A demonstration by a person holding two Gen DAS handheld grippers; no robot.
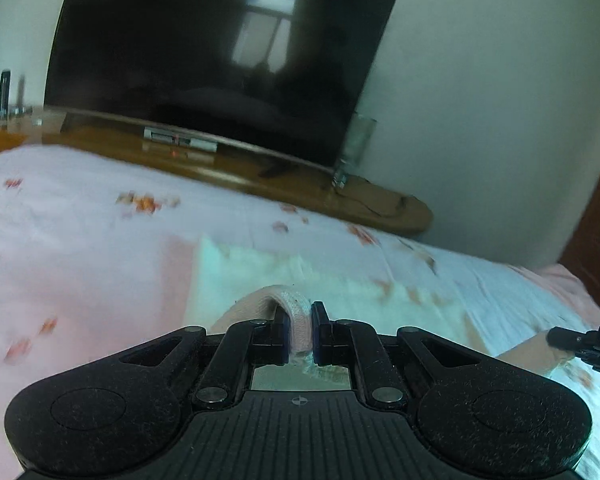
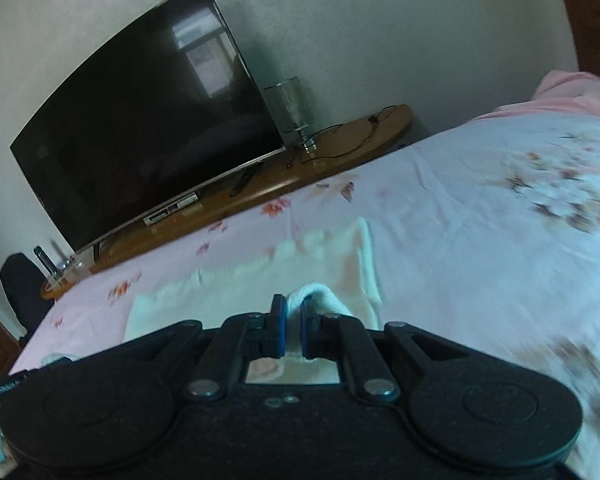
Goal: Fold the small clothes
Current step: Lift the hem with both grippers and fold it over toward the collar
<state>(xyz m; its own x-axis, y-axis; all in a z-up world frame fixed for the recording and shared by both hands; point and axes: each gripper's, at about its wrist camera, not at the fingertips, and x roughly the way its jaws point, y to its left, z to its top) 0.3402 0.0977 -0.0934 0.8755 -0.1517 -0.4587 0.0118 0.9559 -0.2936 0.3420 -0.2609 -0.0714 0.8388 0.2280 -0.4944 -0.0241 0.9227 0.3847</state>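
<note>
1. The left gripper point(image 1: 303, 332) is matte black plastic, dusty, with two round lobes and a ribbed middle plate that carries a small white crosshair mark.
2. Its link arms have silver round pivot screws; the finger pads point(image 1: 286, 334) show dark blue.
3. The right gripper point(image 2: 294, 330) has the same black body, brighter blue pads point(image 2: 281, 330) and silver screws.

Honestly not much to read here. The other gripper point(image 1: 588, 346) poking in at the right edge of the left wrist view has a white letter, looks like a "D", then it's cut off. In the right wrist view there's a black strap point(image 2: 4, 392) with white lettering, too blurry to make out.
</note>
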